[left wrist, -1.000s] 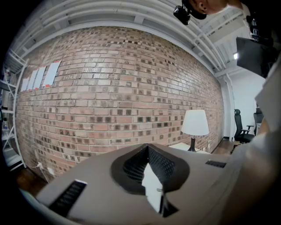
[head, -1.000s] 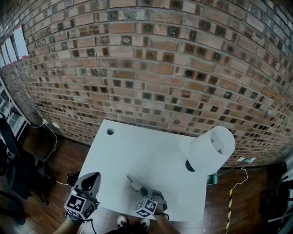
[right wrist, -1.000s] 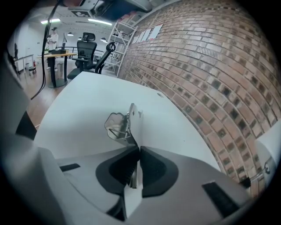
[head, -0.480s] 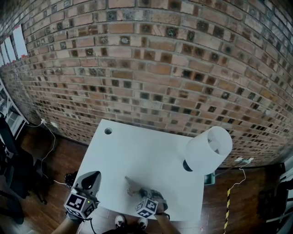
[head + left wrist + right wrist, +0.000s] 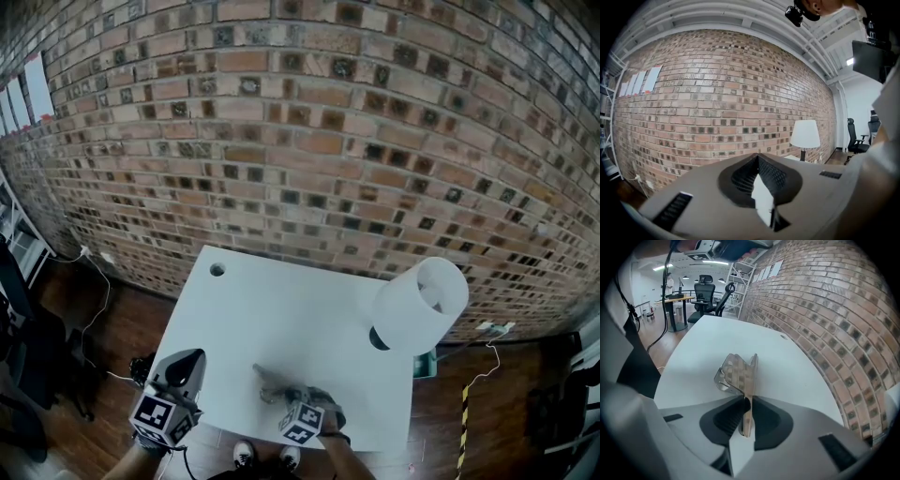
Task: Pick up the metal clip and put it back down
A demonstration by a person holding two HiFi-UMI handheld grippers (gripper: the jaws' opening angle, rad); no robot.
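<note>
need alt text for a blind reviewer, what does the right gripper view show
A metal clip stands between the jaws of the right gripper, which have just been opening, its far end on a white table. Brick wall at right.

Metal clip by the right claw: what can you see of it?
The metal clip is a shiny silver spring clip; its polished faces mirror the brick wall. It appears to lie on the white table, wide end farthest from the right claw. One flat handle runs back between that claw's jaws, which have just been opening; the pads do not seem to squeeze it. Nothing else touches it.
</note>
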